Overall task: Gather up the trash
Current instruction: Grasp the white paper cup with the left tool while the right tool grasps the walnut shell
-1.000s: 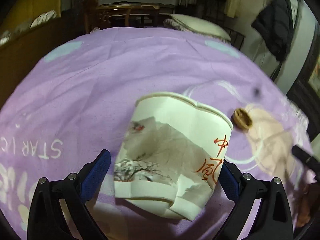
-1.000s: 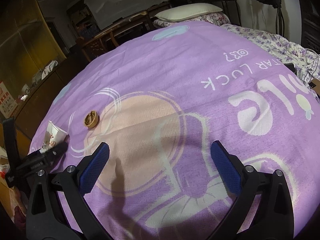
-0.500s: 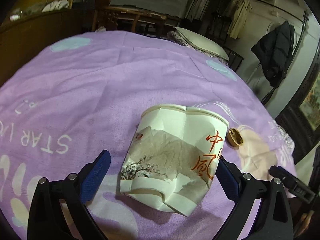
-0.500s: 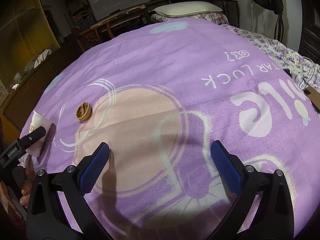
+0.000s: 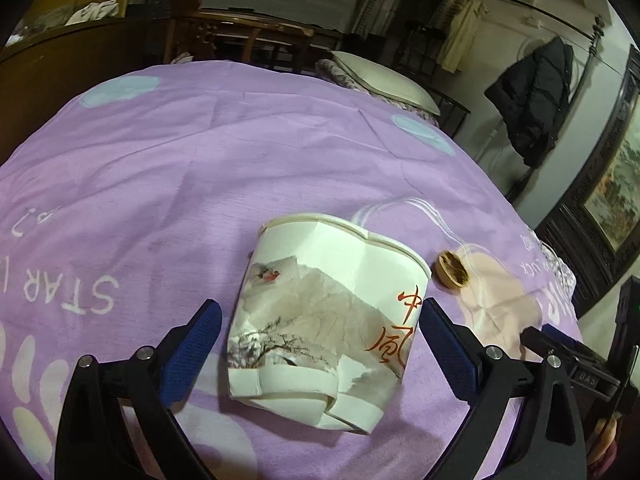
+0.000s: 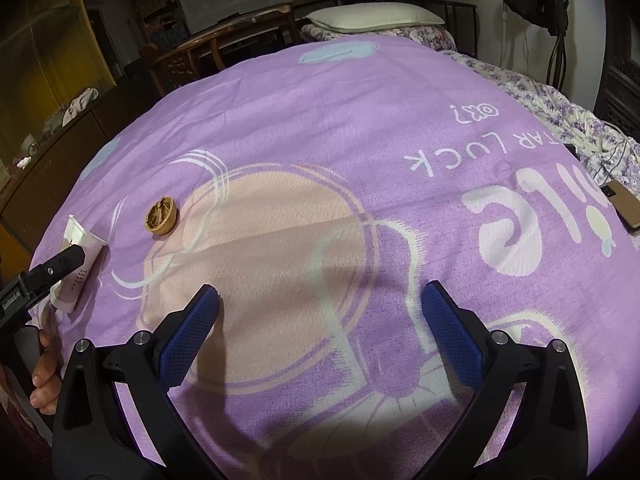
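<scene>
Between the blue-padded fingers [image 5: 192, 354] of the left gripper [image 5: 316, 344] lies a crushed white paper cup [image 5: 320, 320] printed with a grey mountain landscape and red characters, flat on its side on the purple printed bedspread [image 5: 200, 168]. Its rim points away from the fingers and its dented base sits nearest the camera. The left gripper's jaws have just been closing a little around the cup but stand spread wide: the right-hand pad lies against or just beside the cup's wall by the red characters, I cannot tell which, while the left-hand pad stands apart from it with bedspread showing in the gap. The cup is not grasped.

Just beyond the cup's rim, off the right-hand finger, a brown half walnut shell [image 5: 452, 271] rests open side up on the peach patch of the bedspread.

From the right wrist view, the right gripper [image 6: 320, 328] hangs over the bedspread with its blue fingers [image 6: 450, 336] released, wide apart and holding nothing; only fabric shows between them. The walnut shell [image 6: 161, 215] lies well ahead and to the left of these fingers, and the cup [image 6: 78, 256] farther left, partly covered by a black finger of the left gripper, with a person's hand [image 6: 44, 376] at the frame's left edge.
</scene>
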### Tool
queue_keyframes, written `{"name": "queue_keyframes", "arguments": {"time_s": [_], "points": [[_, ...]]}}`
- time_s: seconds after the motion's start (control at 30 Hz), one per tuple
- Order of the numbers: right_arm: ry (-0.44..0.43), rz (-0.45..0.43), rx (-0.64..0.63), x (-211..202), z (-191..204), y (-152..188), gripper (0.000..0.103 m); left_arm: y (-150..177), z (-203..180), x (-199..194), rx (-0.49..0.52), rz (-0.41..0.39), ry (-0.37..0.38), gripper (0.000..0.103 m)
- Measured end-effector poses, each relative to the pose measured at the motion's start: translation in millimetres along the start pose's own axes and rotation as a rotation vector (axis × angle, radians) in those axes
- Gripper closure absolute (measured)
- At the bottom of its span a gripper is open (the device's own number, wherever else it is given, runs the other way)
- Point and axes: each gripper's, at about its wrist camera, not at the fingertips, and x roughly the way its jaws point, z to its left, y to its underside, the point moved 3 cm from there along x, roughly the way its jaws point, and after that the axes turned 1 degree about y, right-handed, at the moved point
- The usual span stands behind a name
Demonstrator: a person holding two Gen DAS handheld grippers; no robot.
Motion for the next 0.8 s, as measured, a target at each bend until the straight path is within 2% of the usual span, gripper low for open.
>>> {"name": "queue_keyframes", "arguments": {"time_s": [0.07,0.13,0.27,0.4,0.47,0.53,0.8], "points": [[0.000,0.000,0.000,0,0,0,0.006,0,3,-4,-0.011,-0.017,-0.010,0.023],[-0.001,-0.002,0.001,0,0,0,0.006,-1,11,-12,-0.034,-0.052,-0.048,0.023],[-0.007,-0.033,-0.031,-5,8,-2,0.006,-2,42,-34,-0.115,-0.133,-0.171,0.023],[-0.052,-0.070,-0.177,-6,49,-8,0.006,0,68,-32,-0.228,-0.086,-0.152,0.023],[-0.066,-0.112,-0.235,-5,73,-13,0.006,-1,67,-31,-0.224,-0.083,-0.157,0.023],[-0.100,-0.106,-0.271,3,92,-18,0.006,-2,60,-29,-0.191,-0.071,-0.171,0.022],[-0.128,-0.044,-0.250,33,111,-38,0.023,-1,63,-22,-0.182,-0.046,-0.165,0.017]]}}
